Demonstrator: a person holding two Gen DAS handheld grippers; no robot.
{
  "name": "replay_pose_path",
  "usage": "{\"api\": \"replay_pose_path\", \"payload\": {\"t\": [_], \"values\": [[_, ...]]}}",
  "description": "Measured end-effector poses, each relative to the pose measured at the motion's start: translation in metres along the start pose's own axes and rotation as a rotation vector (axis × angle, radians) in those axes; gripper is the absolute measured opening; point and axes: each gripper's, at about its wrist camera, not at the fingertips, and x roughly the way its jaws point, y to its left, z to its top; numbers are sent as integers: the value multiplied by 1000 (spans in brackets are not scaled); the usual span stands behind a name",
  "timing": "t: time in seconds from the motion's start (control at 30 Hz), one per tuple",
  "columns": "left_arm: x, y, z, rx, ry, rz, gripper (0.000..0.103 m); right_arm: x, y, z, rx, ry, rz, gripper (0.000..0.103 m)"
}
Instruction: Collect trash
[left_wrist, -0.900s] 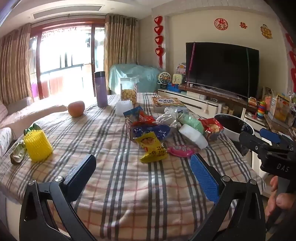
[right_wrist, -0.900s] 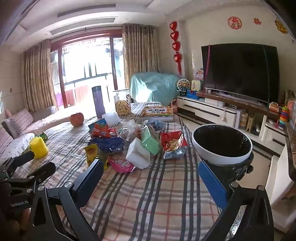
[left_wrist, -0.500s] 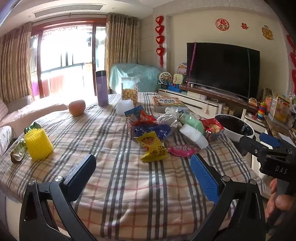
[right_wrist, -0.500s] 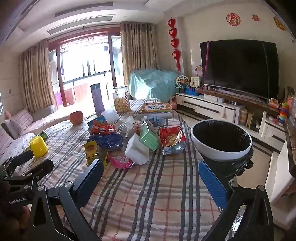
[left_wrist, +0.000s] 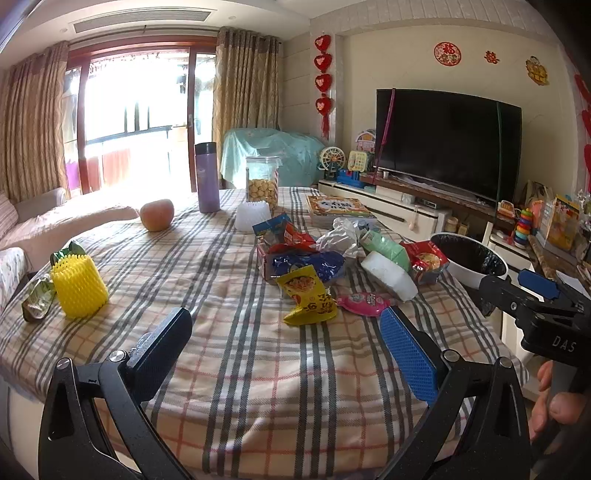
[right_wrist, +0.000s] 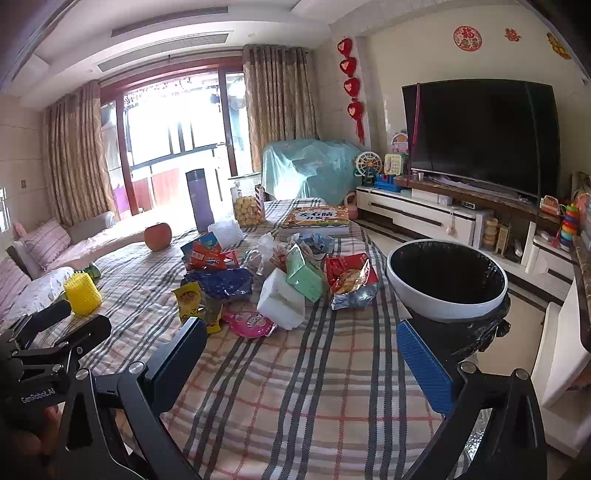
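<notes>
A pile of trash lies mid-table on the plaid cloth: a yellow snack bag (left_wrist: 308, 293) (right_wrist: 192, 299), a pink packet (left_wrist: 362, 303) (right_wrist: 248, 322), a blue bag (left_wrist: 310, 263) (right_wrist: 221, 282), a white foam block (left_wrist: 388, 275) (right_wrist: 280, 302), a green pack (right_wrist: 304, 273), a red noodle bag (left_wrist: 424, 260) (right_wrist: 349, 275). A white bin with a black liner (right_wrist: 447, 280) (left_wrist: 467, 260) stands at the table's right edge. My left gripper (left_wrist: 286, 345) is open and empty, short of the pile. My right gripper (right_wrist: 301, 356) is open and empty near the bin.
On the table stand a yellow foam net (left_wrist: 77, 286), an apple (left_wrist: 157, 214), a purple flask (left_wrist: 207, 177), a cookie jar (left_wrist: 261, 182) and a book (left_wrist: 338, 208). A TV (right_wrist: 480, 134) on a low cabinet is at right, a sofa (right_wrist: 44, 247) at left.
Both grippers have shifted slightly, the views drifting a little; nothing was picked up and both stay open.
</notes>
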Motion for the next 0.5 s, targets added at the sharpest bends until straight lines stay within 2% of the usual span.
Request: {"api": "replay_pose_path", "payload": {"t": [0.5], "values": [[-1,2,-1,-5,-1,-5,103,0,2,-1,5,-2,12,103]]}}
